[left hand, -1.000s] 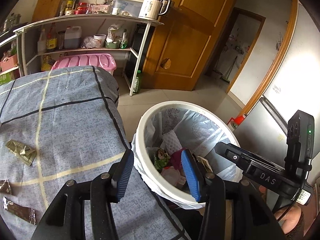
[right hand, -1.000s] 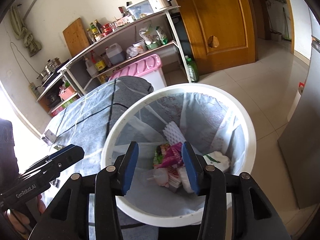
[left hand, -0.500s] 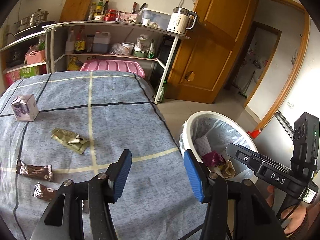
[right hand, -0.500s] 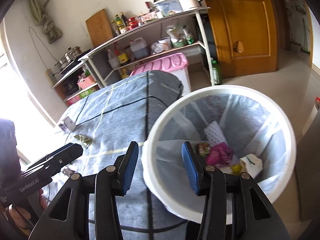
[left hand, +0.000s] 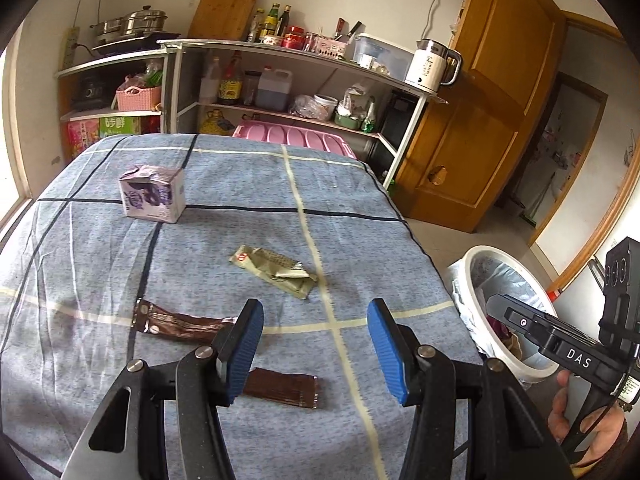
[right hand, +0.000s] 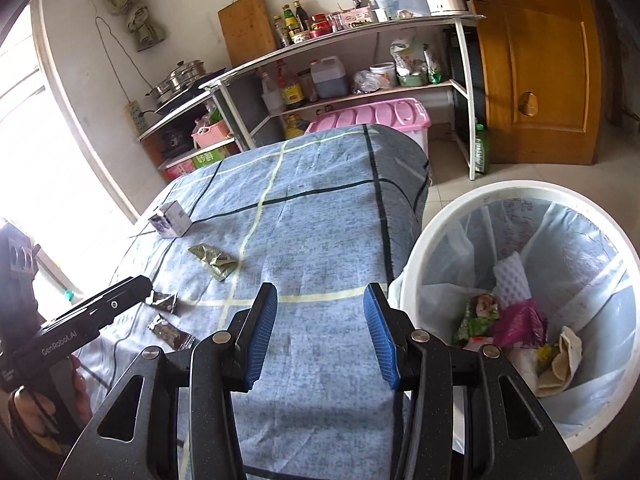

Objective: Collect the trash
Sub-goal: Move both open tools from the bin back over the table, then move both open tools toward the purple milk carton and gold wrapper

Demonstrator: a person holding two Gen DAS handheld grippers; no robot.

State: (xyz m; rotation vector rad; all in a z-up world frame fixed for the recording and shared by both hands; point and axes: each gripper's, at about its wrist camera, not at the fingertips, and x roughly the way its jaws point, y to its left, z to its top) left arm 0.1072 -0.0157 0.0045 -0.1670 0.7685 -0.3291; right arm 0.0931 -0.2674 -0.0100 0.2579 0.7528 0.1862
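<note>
Nearest the left wrist camera, the left hand-held gripper [left hand: 315, 344] is hanging over the cloth-covered surface [left hand: 224, 248] with its blue pads spread and nothing between them. Just under its left pad a dark brown wrapper [left hand: 282, 389] is lying flat, and a second brown wrapper [left hand: 180, 322] is stretching out just beyond it to the left.

Beside it, the right hand-held gripper [right hand: 320, 338] is hovering above bare cloth near the surface's right edge, jaws likewise spread and holding nothing.

Further out, a crumpled green wrapper [left hand: 274, 270] is resting near the middle of the cloth, and past that a small purple carton [left hand: 152, 194] is standing upright towards the far left.

Off the right edge, the white trash bin [right hand: 516, 196] is sitting on the floor with its liner in place, and several scraps are already lying in the bottom.

Judging from this, the job is partly done: some rubbish is binned, but four pieces are waiting on the cloth. The nearest brown wrapper looks like the likely next pick for the left side.
</note>
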